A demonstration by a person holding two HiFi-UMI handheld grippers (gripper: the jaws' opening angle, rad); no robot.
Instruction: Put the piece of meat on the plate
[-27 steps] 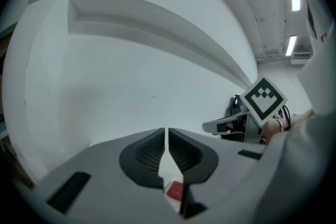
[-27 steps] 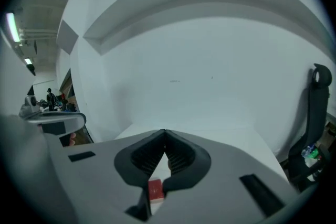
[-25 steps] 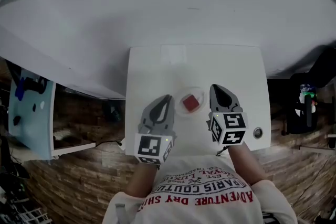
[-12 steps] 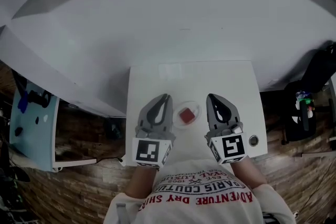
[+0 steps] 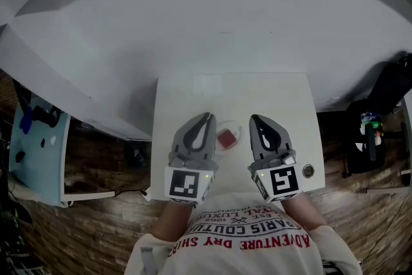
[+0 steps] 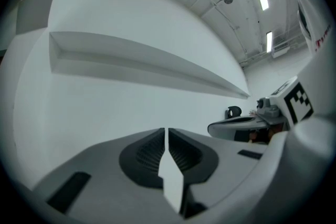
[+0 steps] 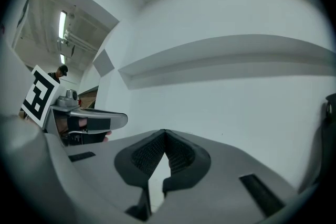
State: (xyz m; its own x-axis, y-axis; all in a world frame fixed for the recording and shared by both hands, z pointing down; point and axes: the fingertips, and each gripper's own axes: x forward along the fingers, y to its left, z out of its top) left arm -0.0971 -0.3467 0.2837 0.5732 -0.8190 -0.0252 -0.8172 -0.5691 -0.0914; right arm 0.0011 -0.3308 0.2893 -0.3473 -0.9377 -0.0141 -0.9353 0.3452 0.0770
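A small red piece of meat [image 5: 226, 138] lies on a clear round plate [image 5: 235, 128] in the middle of the white table [image 5: 193, 94]. My left gripper [image 5: 208, 116] hovers just left of the plate, held level, with its jaws shut and empty. My right gripper [image 5: 252, 119] hovers just right of the plate, also shut on nothing. In the left gripper view the left gripper [image 6: 166, 129] faces a white wall with its pads together. The right gripper [image 7: 165, 132] shows its tips meeting against the same wall. Neither gripper view shows the meat.
A small round metal object [image 5: 308, 170] sits near the table's right front corner. A black bag [image 5: 383, 90] stands on the wooden floor at the right and a light blue panel [image 5: 35, 145] at the left. The white wall lies behind the table.
Both grippers have risen and now sit higher beside the plate, with their tips closer together. The meat stays on the plate.
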